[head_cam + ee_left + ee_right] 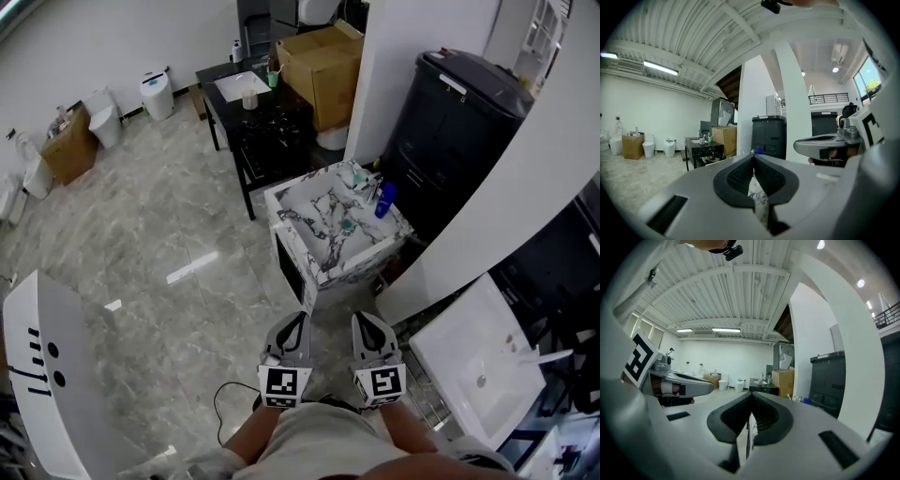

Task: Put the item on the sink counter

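Observation:
Both grippers hang side by side low in the head view, in front of the person's body, with nothing in them. My left gripper (292, 325) has its jaws closed tip to tip, as its own view shows (753, 158). My right gripper (367, 324) is shut too (751, 398). Ahead of them stands a marble-patterned sink counter (292, 202) (758, 198). On its far side are a blue bottle (385, 200), a small green item (347, 225) and some white bits. Each gripper shows in the other's view: the right one (824, 143), the left one (678, 385).
A black table (258, 127) holding a white basin and cups stands beyond the counter, with a cardboard box (323, 67) behind it. A tall black bin (459, 122) and a white column (398, 75) are at the right. White basins lie at the lower right (478, 366) and lower left (47, 375).

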Demonstrator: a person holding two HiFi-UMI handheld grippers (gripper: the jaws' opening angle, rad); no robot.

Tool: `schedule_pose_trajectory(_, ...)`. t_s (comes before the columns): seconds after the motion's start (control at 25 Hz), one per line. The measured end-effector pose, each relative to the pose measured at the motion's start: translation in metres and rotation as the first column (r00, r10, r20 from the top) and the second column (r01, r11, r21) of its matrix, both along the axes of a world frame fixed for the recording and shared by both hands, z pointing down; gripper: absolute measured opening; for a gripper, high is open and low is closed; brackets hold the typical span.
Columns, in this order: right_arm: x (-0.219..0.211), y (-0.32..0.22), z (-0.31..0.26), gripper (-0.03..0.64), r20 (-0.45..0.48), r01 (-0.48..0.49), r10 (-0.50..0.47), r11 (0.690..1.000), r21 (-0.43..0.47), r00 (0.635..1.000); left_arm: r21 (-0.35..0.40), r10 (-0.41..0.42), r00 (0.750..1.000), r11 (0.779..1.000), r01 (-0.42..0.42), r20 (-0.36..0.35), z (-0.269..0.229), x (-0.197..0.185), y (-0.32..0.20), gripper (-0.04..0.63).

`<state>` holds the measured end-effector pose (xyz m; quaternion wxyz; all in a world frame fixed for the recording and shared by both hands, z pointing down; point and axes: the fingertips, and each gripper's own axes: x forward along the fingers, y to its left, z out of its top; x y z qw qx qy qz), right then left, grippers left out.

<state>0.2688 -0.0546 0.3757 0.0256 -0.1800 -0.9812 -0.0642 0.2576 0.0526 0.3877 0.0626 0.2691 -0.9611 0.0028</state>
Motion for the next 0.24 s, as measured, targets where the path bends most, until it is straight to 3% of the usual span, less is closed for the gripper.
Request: schedule_pose_trajectory(0.24,-0.001,-0.015,0.007,0.005,-0.018,-0.007,0.007,1.0,0.001,1.0,0.006,0.016,0.999,1.0,-0.016,-0.03,0.011,0.005,-0.017,0.011)
